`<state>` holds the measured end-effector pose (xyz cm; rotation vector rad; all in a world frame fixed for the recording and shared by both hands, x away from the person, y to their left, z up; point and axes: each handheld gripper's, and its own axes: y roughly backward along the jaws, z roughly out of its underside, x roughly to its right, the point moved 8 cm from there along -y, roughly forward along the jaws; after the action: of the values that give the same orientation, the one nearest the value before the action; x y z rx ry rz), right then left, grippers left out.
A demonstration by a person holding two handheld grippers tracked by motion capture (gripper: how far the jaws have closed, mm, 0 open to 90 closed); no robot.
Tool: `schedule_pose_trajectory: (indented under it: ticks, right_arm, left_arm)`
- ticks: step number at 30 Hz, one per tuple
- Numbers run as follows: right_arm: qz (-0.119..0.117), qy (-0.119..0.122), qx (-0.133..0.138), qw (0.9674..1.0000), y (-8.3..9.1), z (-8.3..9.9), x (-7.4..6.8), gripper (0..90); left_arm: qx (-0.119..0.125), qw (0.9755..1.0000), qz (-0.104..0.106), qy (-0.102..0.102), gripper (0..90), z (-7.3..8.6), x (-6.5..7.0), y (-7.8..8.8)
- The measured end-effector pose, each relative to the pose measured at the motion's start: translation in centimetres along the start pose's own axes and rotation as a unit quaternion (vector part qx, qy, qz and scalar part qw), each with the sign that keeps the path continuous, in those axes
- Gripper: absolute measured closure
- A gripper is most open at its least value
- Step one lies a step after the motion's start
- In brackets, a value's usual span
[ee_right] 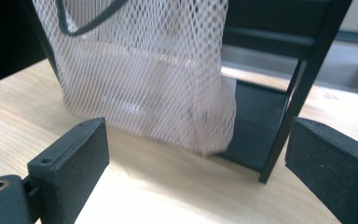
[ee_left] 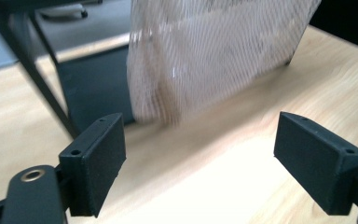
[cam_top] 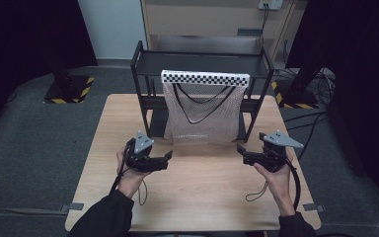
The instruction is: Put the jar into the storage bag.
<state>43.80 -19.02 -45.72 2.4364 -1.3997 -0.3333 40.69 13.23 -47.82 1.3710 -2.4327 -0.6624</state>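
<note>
Left gripper [cam_top: 167, 157] is being held low over the worktop [cam_top: 197, 197], fingers [ee_left: 93, 161] standing wide apart with nothing between them, pointed at the lower left corner of the mesh bag [cam_top: 202, 116]. The mesh bag is hanging from the checkered bar [cam_top: 205, 77] on the black rack [cam_top: 143, 74], long axis vertical, mouth up, bottom hem just touching or barely clearing the worktop, which cannot be told. Right gripper [cam_top: 241, 150] is being held near the lower right corner, fingers [ee_right: 72, 161] also apart and empty. Risk, as judged: loose mesh is being approached from both sides, so netting could be snagged unevenly, or the bag pulled off the bar.
</note>
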Motion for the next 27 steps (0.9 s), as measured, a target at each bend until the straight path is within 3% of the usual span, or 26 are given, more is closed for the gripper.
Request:
schedule_pose_trajectory:
  ticks: [7, 11, 16, 20, 27]
  right_arm:
    - [-0.005, -0.017, -0.031, 0.9994, -0.3, 1.8, 0.3, 4.3]
    - [-0.004, -0.02, -0.04, 0.999, -0.9, 2.7, 0.4, 4.8]
    - [-0.005, -0.023, -0.07, 0.9973, -1.9, 4.2, 0.5, 4.5]
    - [0.005, -0.02, -0.107, 0.9941, -2.8, 5.8, 1.0, 4.1]
    - [0.026, -0.061, -0.168, 0.9837, -3.9, 9.3, 3.3, 4.6]
  left_arm:
    - [-0.018, 0.9994, -0.003, 0.031, 13.4, 2.3, -1.3, 0.4]
    - [-0.031, 0.9992, -0.006, 0.025, 13.0, 2.9, -1.2, -0.1]
    - [-0.053, 0.9981, -0.009, 0.031, 12.8, 3.9, -1.5, -0.8]
    - [-0.073, 0.9963, -0.026, 0.037, 12.7, 4.8, -2.5, -1.3]
    - [-0.125, 0.9883, -0.062, 0.06, 12.4, 7.5, -5.5, -2.5]
